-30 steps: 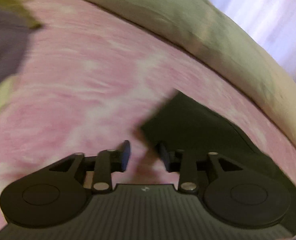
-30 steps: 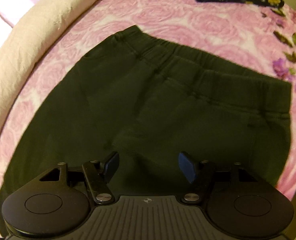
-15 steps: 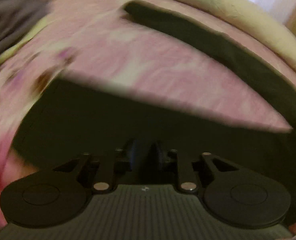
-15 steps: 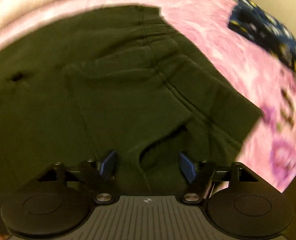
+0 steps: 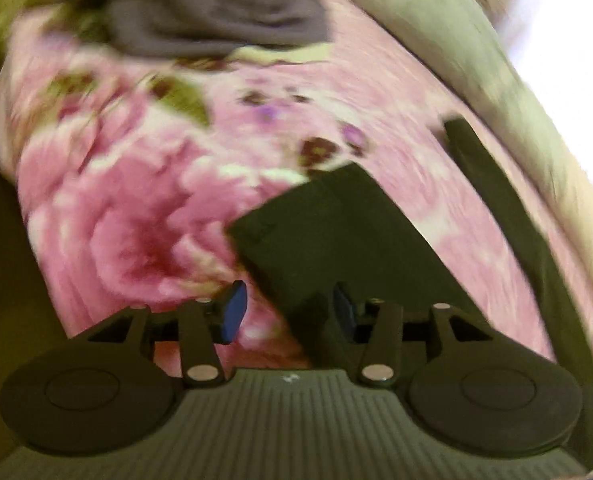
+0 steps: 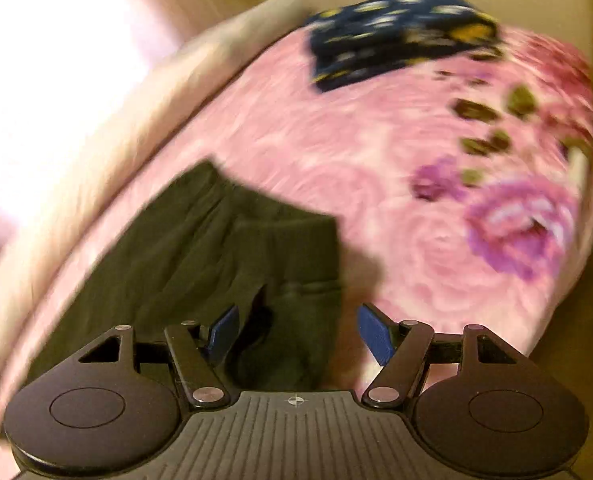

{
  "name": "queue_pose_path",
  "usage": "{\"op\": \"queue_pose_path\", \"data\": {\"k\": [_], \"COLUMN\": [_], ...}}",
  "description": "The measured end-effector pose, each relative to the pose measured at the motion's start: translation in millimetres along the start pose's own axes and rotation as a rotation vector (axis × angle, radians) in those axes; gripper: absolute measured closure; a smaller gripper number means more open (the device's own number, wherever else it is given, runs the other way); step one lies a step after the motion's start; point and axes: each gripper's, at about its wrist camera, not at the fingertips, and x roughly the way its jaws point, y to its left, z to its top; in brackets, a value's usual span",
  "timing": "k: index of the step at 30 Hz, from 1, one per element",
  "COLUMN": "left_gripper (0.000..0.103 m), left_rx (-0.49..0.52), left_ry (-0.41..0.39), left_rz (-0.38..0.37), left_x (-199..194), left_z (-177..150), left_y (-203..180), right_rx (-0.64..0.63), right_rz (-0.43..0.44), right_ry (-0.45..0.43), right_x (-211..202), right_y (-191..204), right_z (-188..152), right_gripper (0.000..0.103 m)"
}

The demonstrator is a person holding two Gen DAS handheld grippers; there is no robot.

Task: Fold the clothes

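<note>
Dark trousers lie on the pink floral blanket [image 5: 136, 216]. In the left wrist view one trouser leg end [image 5: 336, 232] runs down between the fingers of my left gripper [image 5: 287, 314]. Its jaws are opening, and the cloth lies against the right pad [image 5: 342, 312] while the left pad stands apart from it. A second dark leg strip [image 5: 496, 208] lies further right. In the right wrist view the waist end of the trousers [image 6: 224, 240] reaches under my right gripper [image 6: 300, 334]. That gripper is open, with cloth below the gap but not pinched.
A crumpled grey garment [image 5: 216, 20] lies at the far end of the blanket. A folded navy floral garment [image 6: 396, 36] sits at the far end in the right wrist view. A cream duvet [image 6: 108, 128] borders the blanket. The bed edge [image 6: 568, 280] drops off at the right.
The left gripper was almost shut over the dark cloth half a second ago and its jaws now stand apart. Both views have swung across the bed. The right gripper's jaws stay the same width.
</note>
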Motion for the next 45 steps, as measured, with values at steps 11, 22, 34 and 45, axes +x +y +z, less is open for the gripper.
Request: {"op": "queue_pose_path", "data": {"k": [11, 22, 34, 45], "left_gripper": [0.095, 0.094, 0.073, 0.079], "left_rx": [0.087, 0.277, 0.298, 0.563], "left_ry": [-0.065, -0.18, -0.228, -0.237], "left_rz": [-0.242, -0.233, -0.088, -0.201], "left_x": [24.7, 8.6, -23.9, -40.9], "left_z": [8.3, 0.0, -3.9, -50.5], "left_y": [21.8, 31.9, 48.6, -42.7], "right_rx": [0.218, 0.087, -0.138, -0.684], "right_rz": [0.316, 0.254, -0.022, 0.063], "right_ry": [-0.069, -0.012, -0.042, -0.182], "right_x": [43.3, 21.2, -4.3, 9.9], "right_y": [-70.0, -56.3, -35.2, 58.2], "right_z": [-16.5, -12.9, -22.6, -52.6], "right_gripper": [0.034, 0.099, 0.039, 0.039]}}
